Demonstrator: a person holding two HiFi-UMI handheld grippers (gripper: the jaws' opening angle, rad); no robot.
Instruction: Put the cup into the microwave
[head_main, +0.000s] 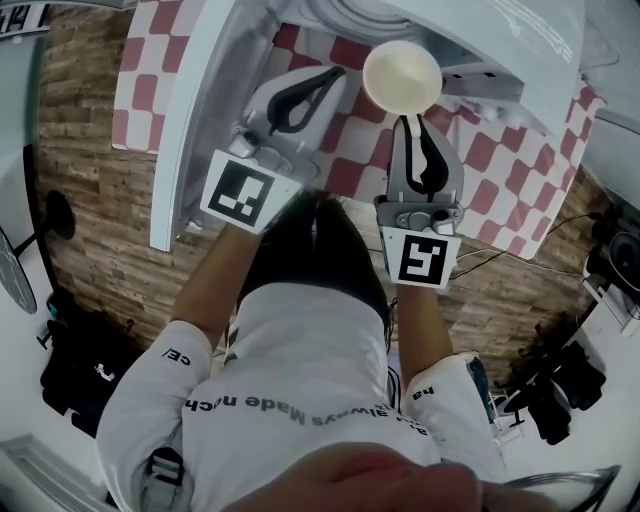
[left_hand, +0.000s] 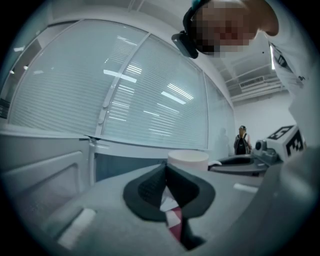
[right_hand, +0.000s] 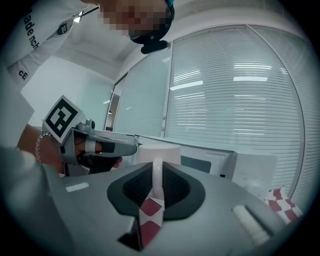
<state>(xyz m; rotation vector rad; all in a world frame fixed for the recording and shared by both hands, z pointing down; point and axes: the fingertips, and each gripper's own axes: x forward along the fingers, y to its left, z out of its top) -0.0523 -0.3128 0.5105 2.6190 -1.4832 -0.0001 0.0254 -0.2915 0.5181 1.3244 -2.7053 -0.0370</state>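
Where a red-and-white checked cloth (head_main: 140, 90) covers the table above a wood-plank floor (head_main: 90, 200) and blinds (right_hand: 235, 85) line the windows, the right gripper (head_main: 411, 122) clamps its 2 jaws on the handle of a white cup (head_main: 402, 78). The cup is upright, mouth up, long axis vertical, just before the microwave (head_main: 480, 40). The left gripper (head_main: 333, 74), jaws together, holds nothing.

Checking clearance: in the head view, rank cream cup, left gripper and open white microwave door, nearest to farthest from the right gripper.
1. Cream cup, in the right gripper's jaws.
2. Left gripper, to its left.
3. Open white microwave door, far left.
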